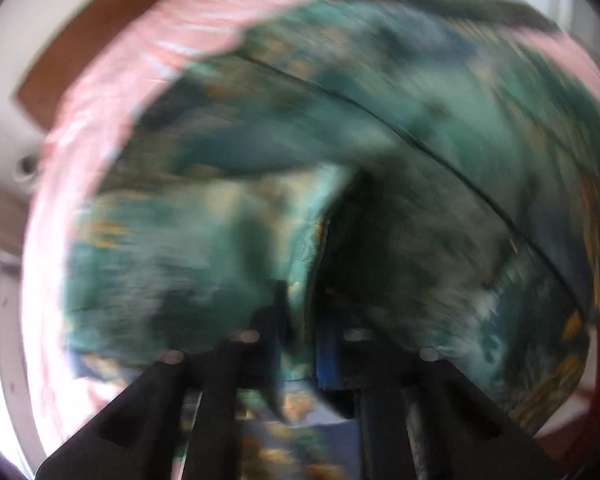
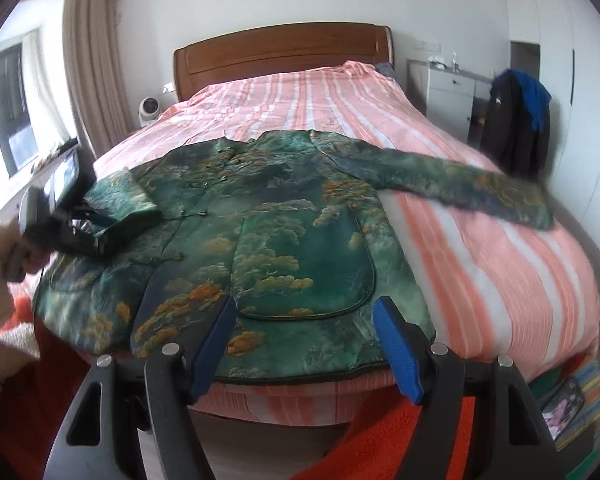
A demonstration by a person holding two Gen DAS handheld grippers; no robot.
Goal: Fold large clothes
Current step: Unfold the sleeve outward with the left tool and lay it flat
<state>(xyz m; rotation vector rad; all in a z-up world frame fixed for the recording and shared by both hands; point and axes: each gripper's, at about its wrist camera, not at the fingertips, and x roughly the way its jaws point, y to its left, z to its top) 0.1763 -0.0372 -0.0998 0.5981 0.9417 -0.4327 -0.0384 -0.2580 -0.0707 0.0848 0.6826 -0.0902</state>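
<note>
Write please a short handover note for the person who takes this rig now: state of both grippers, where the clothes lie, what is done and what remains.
Left gripper: shut on the cuff of the jacket's folded-in sleeve, at the bed's left side.
Right gripper: open, holding nothing, above the jacket's hem near the foot of the bed.
Green padded jacket with gold cloud print: lies front up on the pink striped bedcover.
Done: one sleeve is brought in over the body.
Left: the other sleeve is stretched out to the right; fold it in, then fold the body.
</note>
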